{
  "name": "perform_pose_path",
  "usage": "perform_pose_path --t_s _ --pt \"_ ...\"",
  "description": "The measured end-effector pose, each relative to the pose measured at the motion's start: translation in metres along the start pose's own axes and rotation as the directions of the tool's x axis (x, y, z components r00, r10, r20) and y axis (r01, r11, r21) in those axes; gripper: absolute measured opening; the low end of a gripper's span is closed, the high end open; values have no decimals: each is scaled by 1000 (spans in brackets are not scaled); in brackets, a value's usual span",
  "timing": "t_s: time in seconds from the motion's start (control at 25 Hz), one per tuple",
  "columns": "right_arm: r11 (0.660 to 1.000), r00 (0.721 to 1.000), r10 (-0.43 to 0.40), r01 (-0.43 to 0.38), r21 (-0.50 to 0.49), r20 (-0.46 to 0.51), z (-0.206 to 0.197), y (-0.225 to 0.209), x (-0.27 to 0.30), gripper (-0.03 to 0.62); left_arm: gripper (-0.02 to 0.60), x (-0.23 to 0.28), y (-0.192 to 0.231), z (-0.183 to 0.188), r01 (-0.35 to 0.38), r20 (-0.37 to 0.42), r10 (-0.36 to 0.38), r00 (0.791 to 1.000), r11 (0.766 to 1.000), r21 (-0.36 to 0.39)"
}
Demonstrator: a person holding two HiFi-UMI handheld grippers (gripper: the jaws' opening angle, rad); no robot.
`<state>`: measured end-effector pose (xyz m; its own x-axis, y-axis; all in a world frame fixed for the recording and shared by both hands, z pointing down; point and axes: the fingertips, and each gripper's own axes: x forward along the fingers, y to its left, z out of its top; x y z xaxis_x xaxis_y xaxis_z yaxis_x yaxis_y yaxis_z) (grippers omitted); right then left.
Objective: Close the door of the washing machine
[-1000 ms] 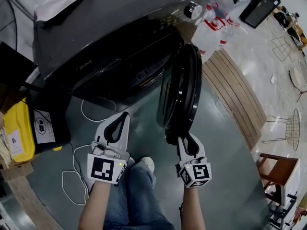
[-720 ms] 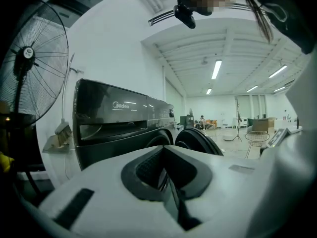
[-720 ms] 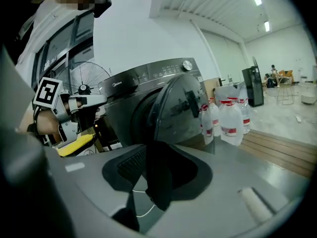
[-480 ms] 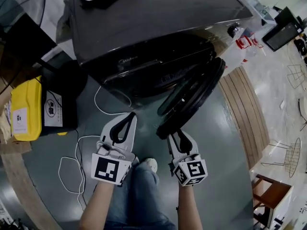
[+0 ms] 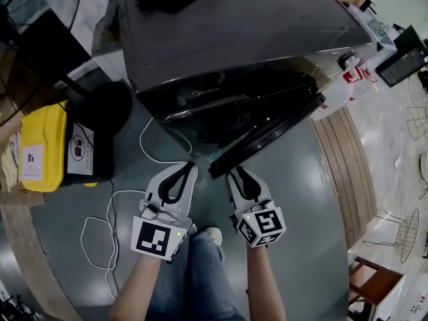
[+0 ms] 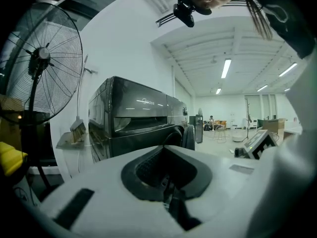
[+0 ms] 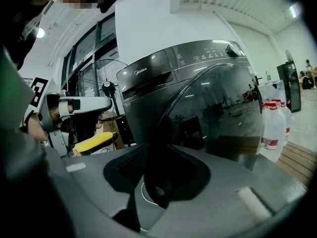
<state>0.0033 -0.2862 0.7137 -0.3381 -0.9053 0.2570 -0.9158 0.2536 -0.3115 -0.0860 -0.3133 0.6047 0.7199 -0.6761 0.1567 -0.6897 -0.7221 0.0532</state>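
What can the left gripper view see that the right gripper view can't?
Only the left gripper view shows a brush by the wall. Only the right gripper view shows bottles with red caps and the washer's knob. Both show the dark washer, its door not yet shut, and the fan.

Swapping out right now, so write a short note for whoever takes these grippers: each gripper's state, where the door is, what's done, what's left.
Left gripper: fingers together, empty, hovering in front of the washing machine.
Right gripper: fingers have just been closing and grip the free edge of the door between them.
Door: nearly against the machine's front, ajar at the free edge, not latched.
Done: most of the swing.
Left: push it flush until it latches, then let go.
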Motion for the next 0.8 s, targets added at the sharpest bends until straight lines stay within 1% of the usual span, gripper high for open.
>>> perform_pose_path --t_s 0.04,0.08,0.12,0.24,0.36,0.48,0.8 --pt "1000 1000 -1 1 -8 6 3 0 6 121 8 0 2 0 -1 2 1 1000 1000 0" --pt "1000 1000 -6 7 -17 12 6 -1 12 57 8 1 4 1 -3 3 3 1000 1000 -1" --pt "1000 1000 -13 13 -27 16 9 -3 18 9 8 1 6 2 -5 4 5 1000 1000 0" --pt "998 1000 -13 13 -56 13 17 -5 36 8 8 2 10 2 -8 4 8 1000 1000 3" --pt "999 999 -20 22 -49 31 27 -8 51 8 8 2 14 -1 -9 2 9 1000 1000 2" --pt "998 999 -26 28 -55 28 34 -10 64 8 8 2 16 -2 -12 0 12 1000 1000 -5" --pt "996 996 -63 66 -52 56 39 -10 75 2 8 1 24 -5 -19 4 19 1000 1000 0"
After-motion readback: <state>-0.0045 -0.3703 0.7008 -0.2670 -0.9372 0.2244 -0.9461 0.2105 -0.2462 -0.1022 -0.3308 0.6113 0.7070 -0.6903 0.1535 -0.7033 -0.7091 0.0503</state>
